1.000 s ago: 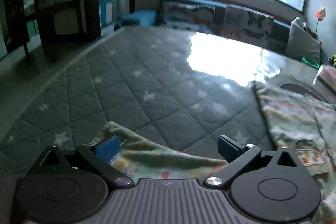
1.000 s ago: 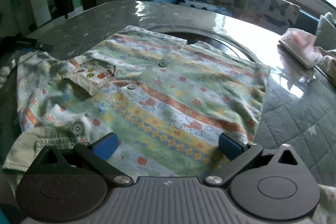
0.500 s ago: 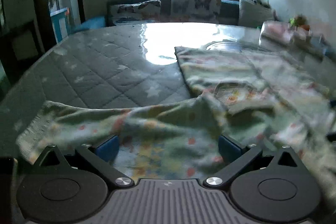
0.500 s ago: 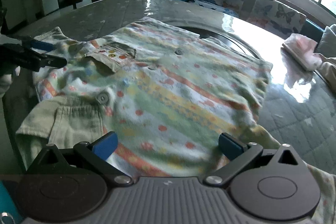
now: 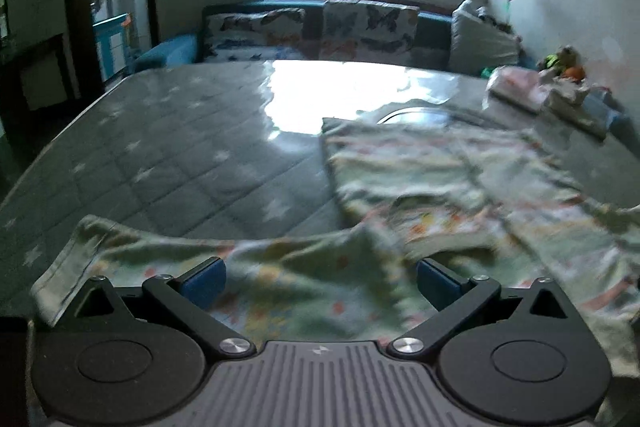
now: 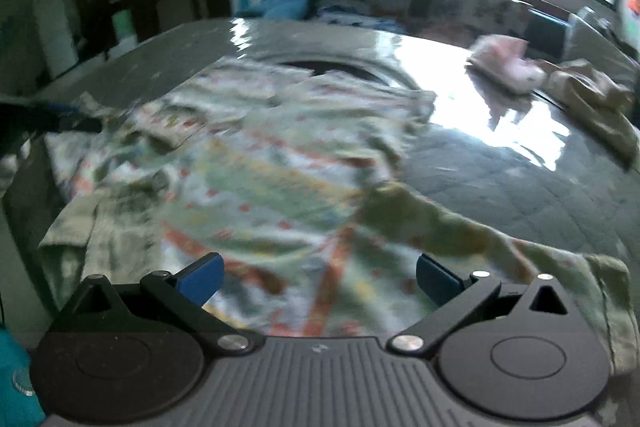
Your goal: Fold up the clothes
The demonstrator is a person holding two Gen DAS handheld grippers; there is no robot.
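A child's patterned green shirt (image 5: 440,187) lies spread on the grey quilted table (image 5: 180,147). My left gripper (image 5: 320,281) is open, its blue pads wide apart over the shirt's left sleeve (image 5: 200,259). In the right wrist view the same shirt (image 6: 260,163) lies ahead with its right sleeve (image 6: 520,255) stretched out to the right. My right gripper (image 6: 318,279) is open over the shirt's near edge. The left gripper (image 6: 48,119) shows dark at the far left of that view. This view is blurred.
A folded pink garment (image 6: 504,63) and a beige cloth (image 6: 592,95) lie at the table's far right. A sofa with butterfly cushions (image 5: 352,27) stands behind the table under the window. A round inset ring (image 6: 340,67) shows under the shirt's far edge.
My left gripper swung right from the bare table to face the shirt, its sleeve now under the fingers. My right gripper shifted so the right sleeve came into view. Both stayed open.
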